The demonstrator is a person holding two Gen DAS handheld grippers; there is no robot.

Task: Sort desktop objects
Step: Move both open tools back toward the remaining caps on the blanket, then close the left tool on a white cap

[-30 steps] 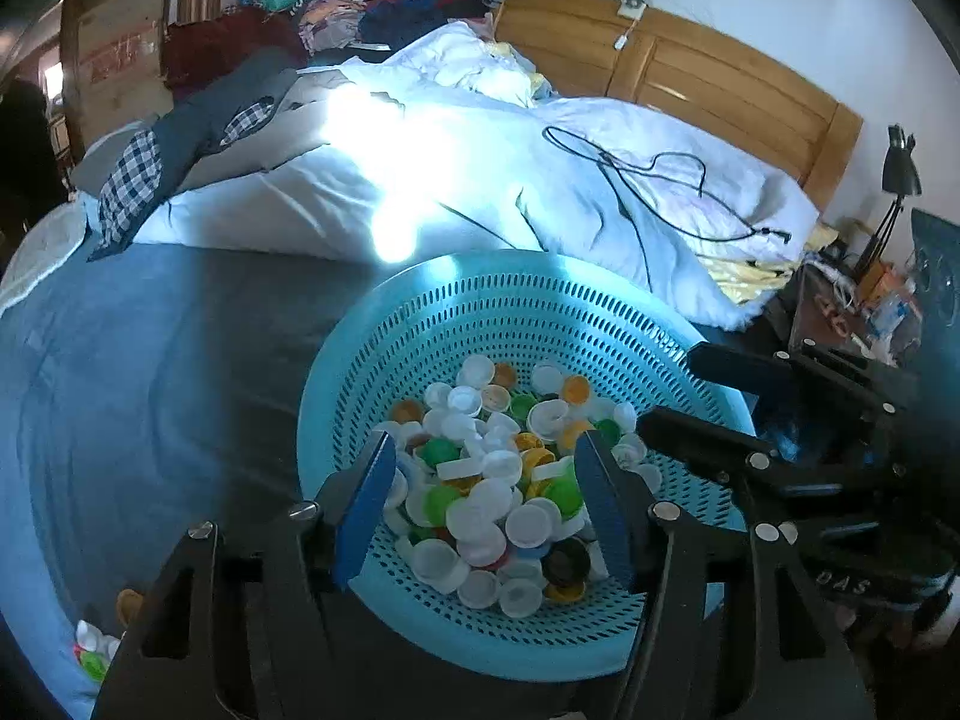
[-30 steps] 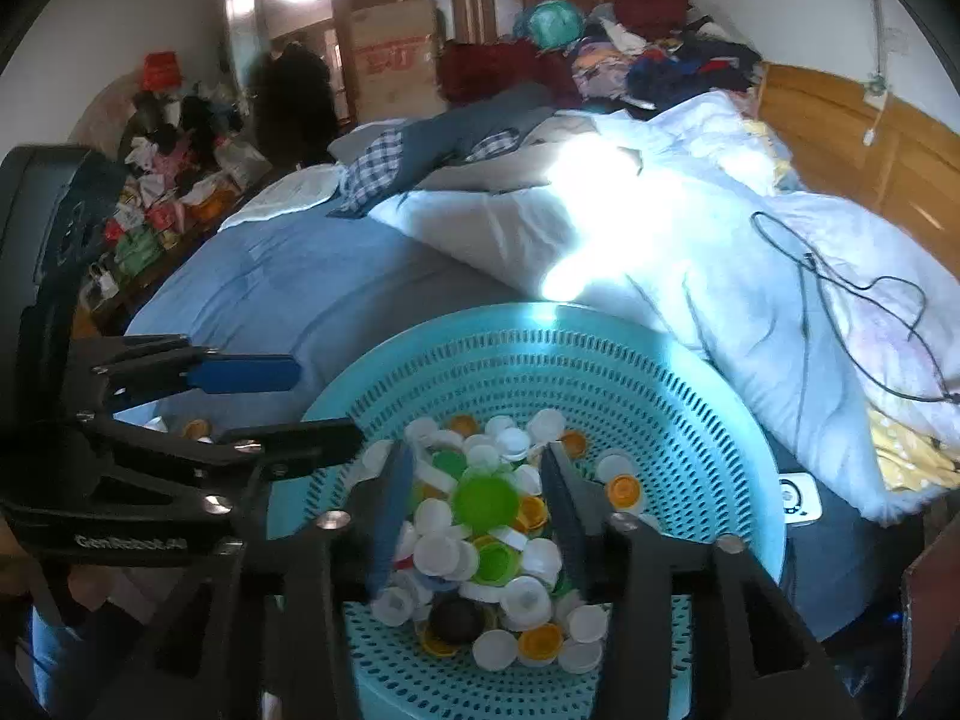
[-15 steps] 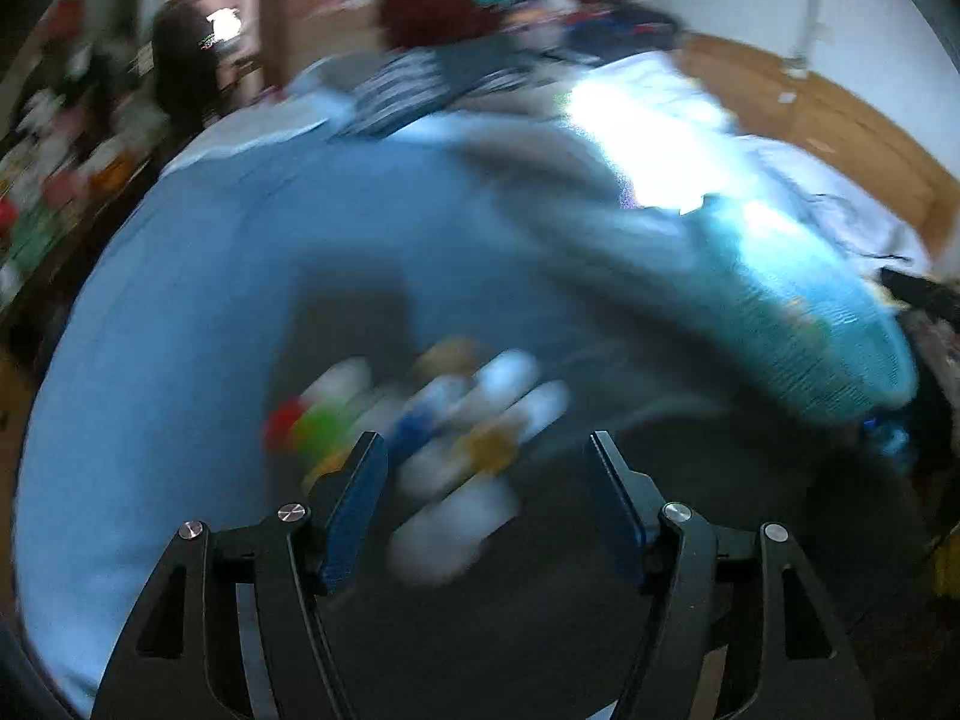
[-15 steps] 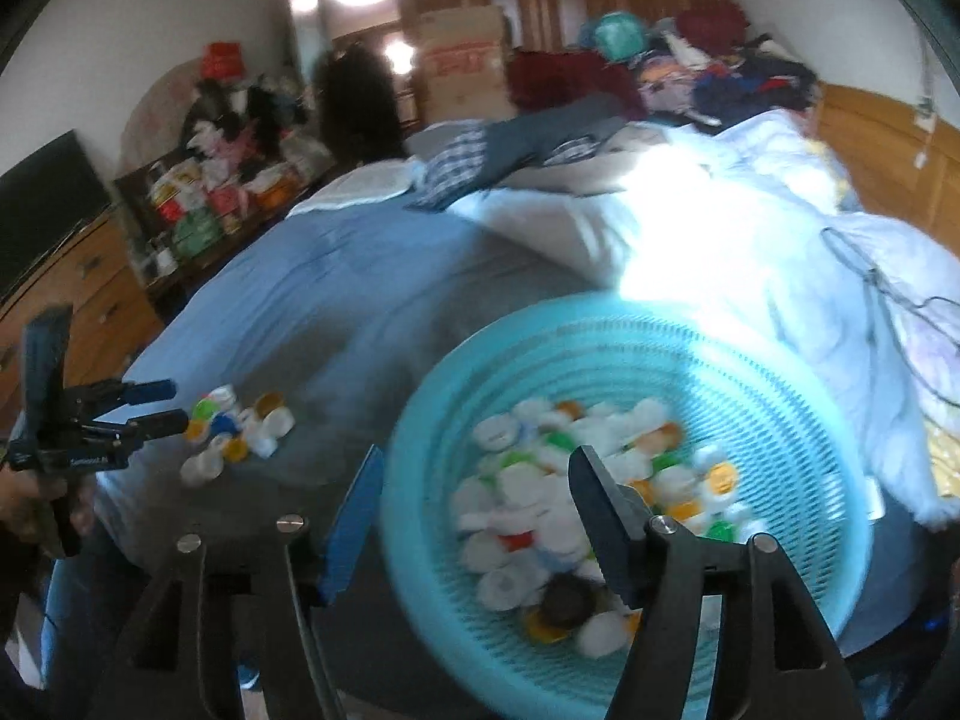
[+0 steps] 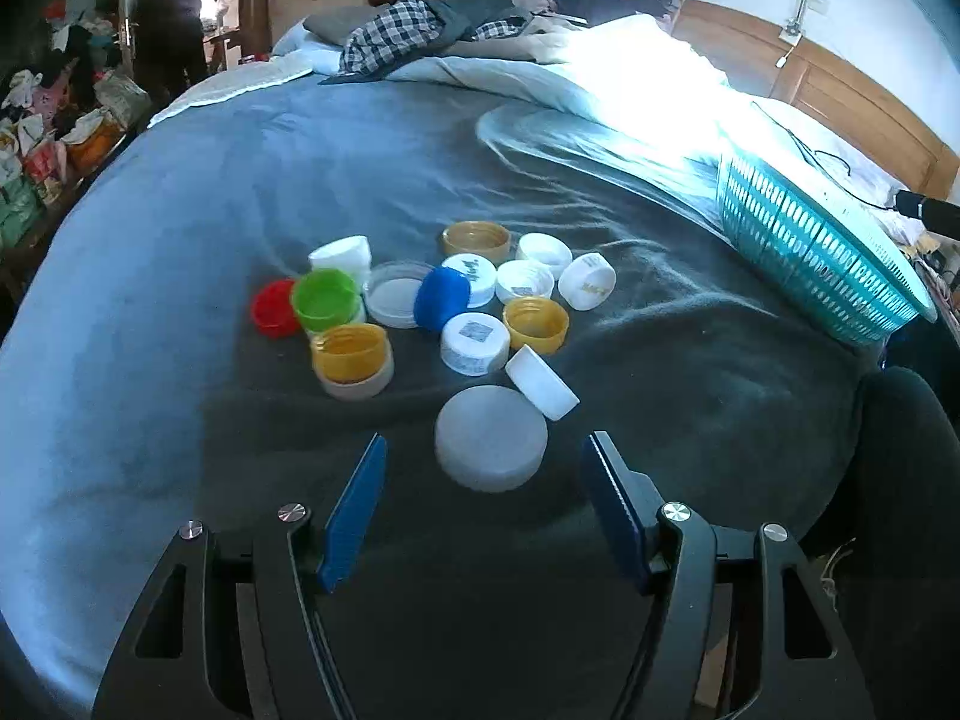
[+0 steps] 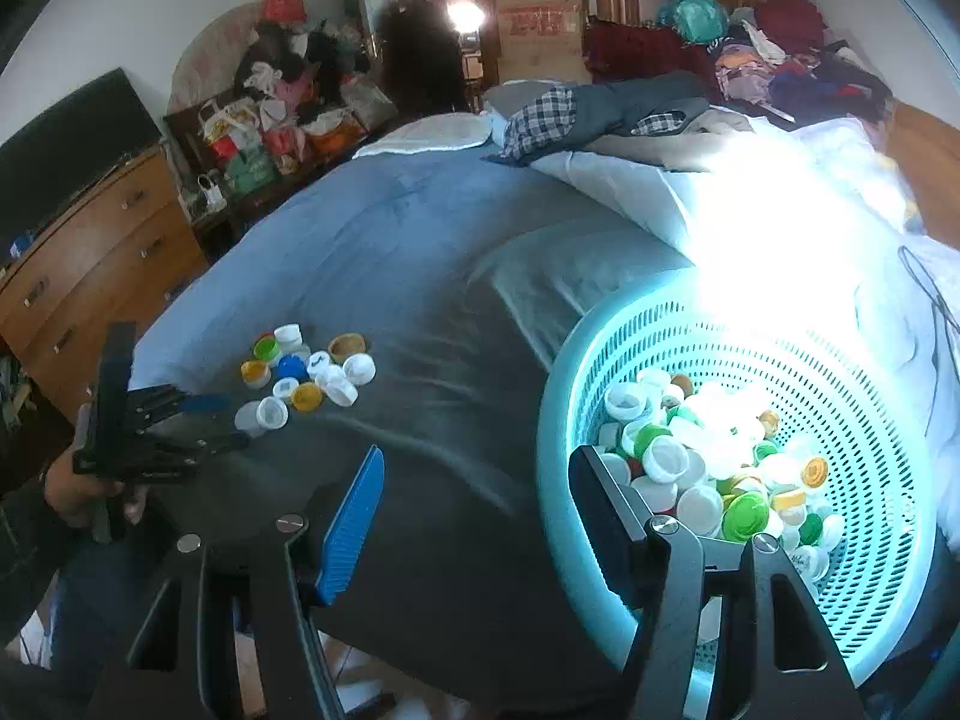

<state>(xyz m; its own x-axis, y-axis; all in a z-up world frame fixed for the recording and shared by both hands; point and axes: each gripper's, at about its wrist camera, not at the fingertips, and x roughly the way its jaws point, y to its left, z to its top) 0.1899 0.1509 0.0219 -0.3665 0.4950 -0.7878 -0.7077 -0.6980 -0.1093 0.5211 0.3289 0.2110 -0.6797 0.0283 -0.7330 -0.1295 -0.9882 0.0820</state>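
Left wrist: bottle caps (image 5: 444,312) litter blue bedspread (image 5: 180,228).

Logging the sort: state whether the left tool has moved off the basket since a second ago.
Yes. The left tool swung leftward off the basket, now facing loose caps on the blanket.

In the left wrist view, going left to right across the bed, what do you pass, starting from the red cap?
Red cap → green cap → blue cap → basket.

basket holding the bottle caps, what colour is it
Teal basket, perforated all over; clearest in the right wrist view.
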